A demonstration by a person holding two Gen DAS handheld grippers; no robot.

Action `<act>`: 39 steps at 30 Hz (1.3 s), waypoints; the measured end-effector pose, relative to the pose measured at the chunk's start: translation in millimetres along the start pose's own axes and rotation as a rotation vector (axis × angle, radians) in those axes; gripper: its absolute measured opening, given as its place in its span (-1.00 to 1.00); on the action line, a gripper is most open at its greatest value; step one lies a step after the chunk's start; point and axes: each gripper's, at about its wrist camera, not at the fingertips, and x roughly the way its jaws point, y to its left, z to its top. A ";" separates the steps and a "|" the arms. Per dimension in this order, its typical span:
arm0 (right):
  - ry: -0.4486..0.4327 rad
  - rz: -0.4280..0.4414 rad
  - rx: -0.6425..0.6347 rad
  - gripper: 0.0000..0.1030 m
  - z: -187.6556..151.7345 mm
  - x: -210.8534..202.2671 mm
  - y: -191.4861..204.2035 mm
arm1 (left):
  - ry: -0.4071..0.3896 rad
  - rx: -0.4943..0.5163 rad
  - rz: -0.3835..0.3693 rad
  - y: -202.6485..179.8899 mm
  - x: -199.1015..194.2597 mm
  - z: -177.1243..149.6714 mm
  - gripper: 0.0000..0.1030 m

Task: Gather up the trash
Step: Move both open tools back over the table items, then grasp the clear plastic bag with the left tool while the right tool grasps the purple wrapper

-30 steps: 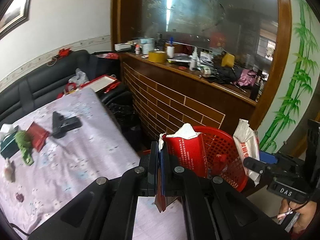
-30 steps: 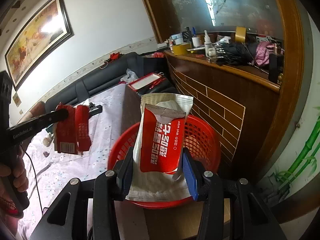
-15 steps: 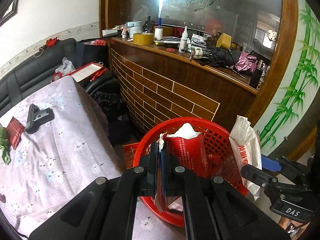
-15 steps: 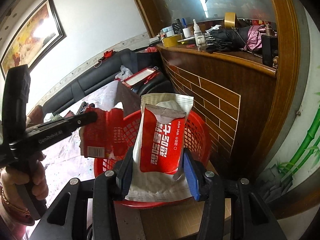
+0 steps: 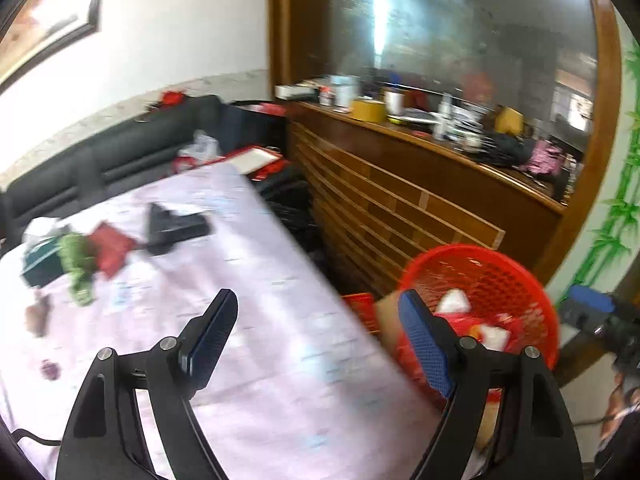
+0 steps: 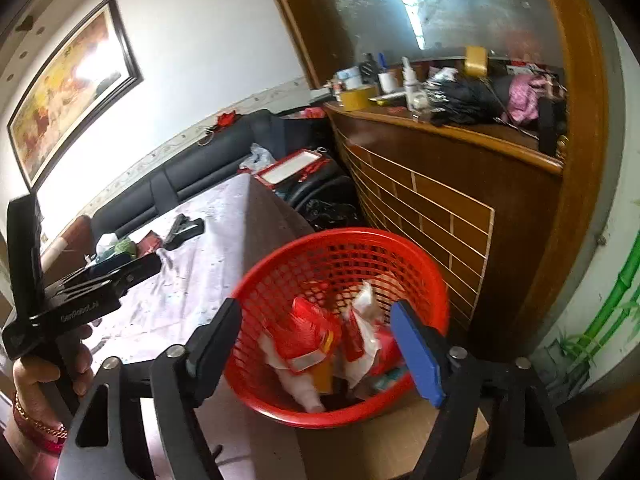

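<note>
The desk (image 5: 248, 320), spread with a pale flowered cloth, filled the left of both views; a black sofa (image 5: 100, 160) ran behind it and a wooden counter (image 6: 440, 184) stood to the right. A red basket (image 6: 400, 256) sat just beside the desk's corner, on a brown cardboard surface. The trash (image 6: 316, 340), red-and-white wrappers and crumpled paper, lay inside the basket, blurred. More litter stayed on the desk's far end: a red packet (image 5: 112, 242), a green scrap (image 5: 78, 268) and a black object (image 5: 176, 226). My right gripper (image 6: 316, 344) hung over the basket's near rim, its jaws opening and wide apart, with nothing pressed between the pads. My left gripper (image 5: 316, 328) hung over the desk's edge, its jaws likewise opening, holding nothing; my left hand (image 6: 48, 364) gripped its handle.
</note>
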 end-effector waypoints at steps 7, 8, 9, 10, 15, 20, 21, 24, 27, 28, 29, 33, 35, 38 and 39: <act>0.005 0.065 -0.062 0.96 0.1 15.3 51.6 | -0.053 -0.063 0.162 67.7 -38.6 -19.6 0.84; 0.012 0.078 -0.072 1.00 -0.6 19.4 61.2 | -0.051 -0.073 0.173 74.6 -41.3 -21.4 0.85; 0.020 0.091 -0.084 1.00 -1.9 23.1 71.5 | -0.050 -0.085 0.186 83.6 -45.8 -24.4 0.85; 0.025 0.101 -0.095 1.00 -3.2 25.7 79.0 | -0.052 -0.100 0.204 94.1 -50.9 -27.9 0.86; 0.053 0.149 -0.190 1.00 -12.6 41.2 134.0 | -0.049 -0.148 0.260 135.4 -71.1 -42.9 0.87; 0.071 0.216 -0.311 1.00 -24.7 57.4 198.2 | -0.036 -0.224 0.354 192.8 -90.7 -58.1 0.87; 0.072 0.236 -0.336 1.00 -26.5 61.2 213.6 | -0.033 -0.249 0.377 208.2 -95.8 -62.3 0.87; 0.079 0.282 -0.373 1.00 -29.9 71.6 244.7 | -0.018 -0.285 0.448 243.7 -105.0 -71.0 0.87; 0.088 0.320 -0.415 1.00 -34.0 85.8 274.2 | 0.005 -0.315 0.509 281.2 -109.8 -78.5 0.87; 0.095 0.329 -0.431 1.00 -35.6 92.0 284.3 | 0.012 -0.327 0.526 295.2 -110.4 -81.0 0.87; 0.104 0.340 -0.445 1.00 -37.7 98.6 294.4 | 0.018 -0.338 0.535 306.2 -109.6 -81.9 0.87; 0.156 0.370 -0.516 1.00 -48.8 122.8 332.2 | 0.027 -0.425 0.525 354.9 -107.0 -87.8 0.87; 0.181 0.385 -0.561 0.98 -56.2 135.6 351.3 | 0.034 -0.442 0.512 370.0 -99.7 -87.7 0.87; 0.224 0.435 -0.612 0.83 -66.7 159.0 383.6 | 0.057 -0.421 0.491 380.2 -83.2 -84.1 0.87; 0.235 0.452 -0.618 0.75 -68.6 165.9 391.7 | 0.064 -0.408 0.479 383.3 -75.1 -82.2 0.87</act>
